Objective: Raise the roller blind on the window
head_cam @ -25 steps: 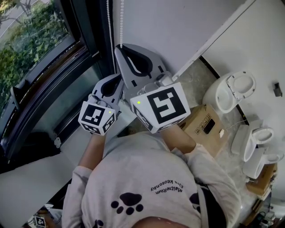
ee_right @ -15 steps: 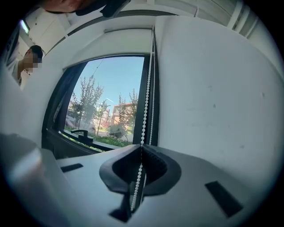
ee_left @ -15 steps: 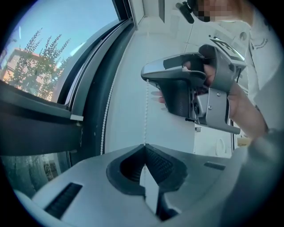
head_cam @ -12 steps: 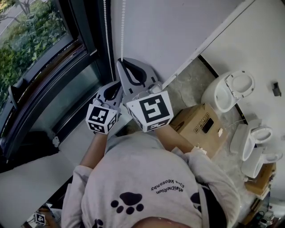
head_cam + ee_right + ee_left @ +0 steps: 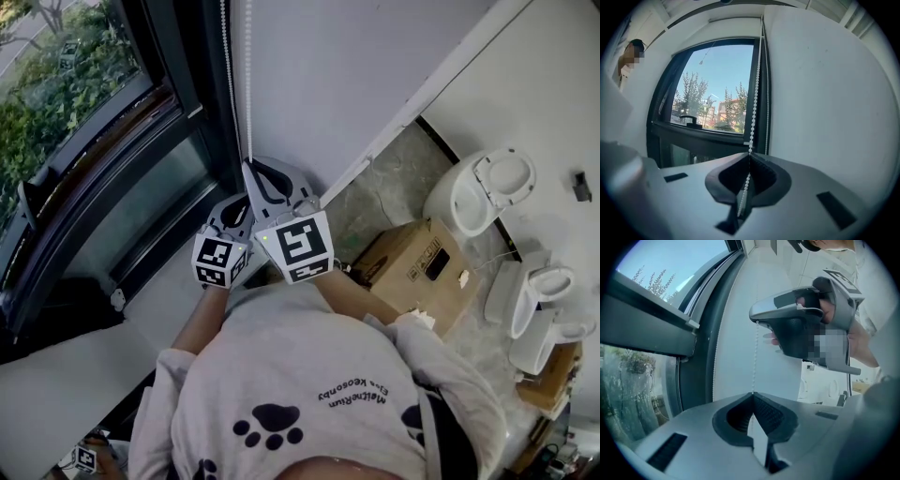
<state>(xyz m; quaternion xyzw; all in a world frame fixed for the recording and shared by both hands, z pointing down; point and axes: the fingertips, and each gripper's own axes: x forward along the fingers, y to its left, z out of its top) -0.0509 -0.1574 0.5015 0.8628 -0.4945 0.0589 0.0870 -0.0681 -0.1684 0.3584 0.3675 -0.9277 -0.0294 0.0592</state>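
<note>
1. The right gripper (image 5: 750,153) has its jaws pressed together on the bead chain (image 5: 753,108). The beads run between the pads and trail out below them.
2. The left gripper (image 5: 752,393) is likewise clamped on the same strand, just beneath the right gripper (image 5: 757,320). The chain (image 5: 756,355) stretches straight between the two tips.
3. In the head view, the right gripper (image 5: 249,163) and the left gripper (image 5: 244,197) now sit lower along the wall (image 5: 375,75) than a second ago. They are nearer the person's chest, and their marker cubes (image 5: 293,246) look smaller. The grips have not changed.
4. Above the right gripper the held strand (image 5: 248,94) rises taut. A second strand (image 5: 226,84) hangs free just beside it, next to the window (image 5: 84,122) frame.
5. We read this as one two-handed downward stroke on the chain, which should wind the roller blind up by one draw.
6. The blind's cloth cannot be made out in any view. Beyond the right gripper, the window (image 5: 717,89) glass shows bare up to the top of its frame, so the blind is probably already high.
7. With both arms drawn low, the next move likely calls for one gripper to let go and take hold higher on the chain.
</note>
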